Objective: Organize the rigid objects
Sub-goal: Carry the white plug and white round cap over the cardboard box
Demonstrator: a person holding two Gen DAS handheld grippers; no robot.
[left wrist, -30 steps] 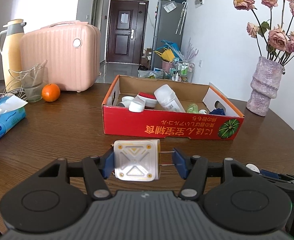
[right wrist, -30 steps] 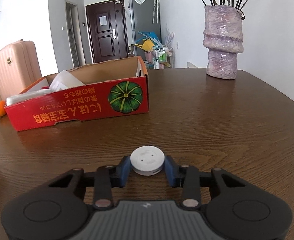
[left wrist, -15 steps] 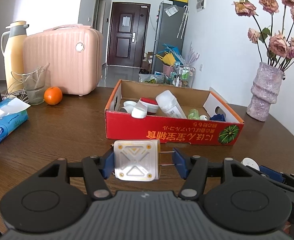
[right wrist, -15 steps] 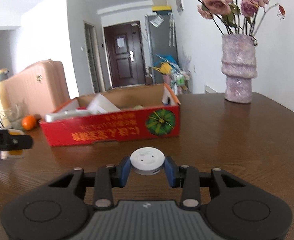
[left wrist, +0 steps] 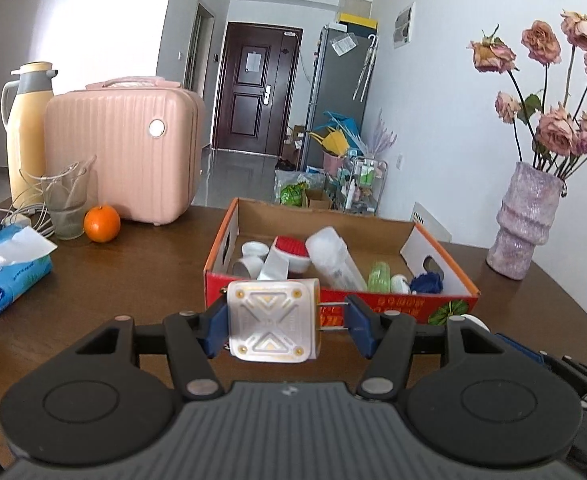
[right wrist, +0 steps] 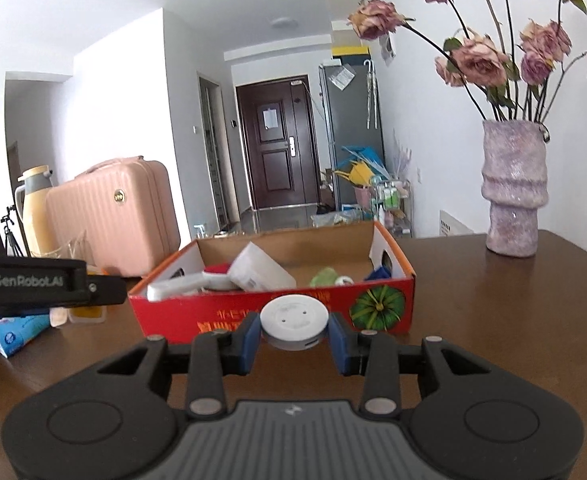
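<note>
My left gripper point(left wrist: 287, 326) is shut on a white square plug adapter point(left wrist: 273, 320): the left pad presses its body and the right pad meets its metal prongs. It hangs above the table, just in front of the red cardboard box point(left wrist: 405, 306). My right gripper point(right wrist: 295, 340) is shut on a white round disc point(right wrist: 294, 318), also lifted and facing the box point(right wrist: 213, 316) from the near side. Inside the box lie several items, among them white bottles, a red-topped tub and a green piece. The left gripper's black body point(right wrist: 45, 284) shows at the left of the right wrist view.
A pink suitcase point(left wrist: 125, 152), a yellow thermos point(left wrist: 25, 128), a glass point(left wrist: 67, 204) and an orange point(left wrist: 102, 224) stand at the back left. A tissue box point(left wrist: 9, 276) lies near the left edge. A purple vase point(left wrist: 527, 224) of dried roses stands right of the box.
Both grippers have risen off the table with their objects still held. The right wrist view has swung left and up, so the box now sits straight ahead and its inside shows.
</note>
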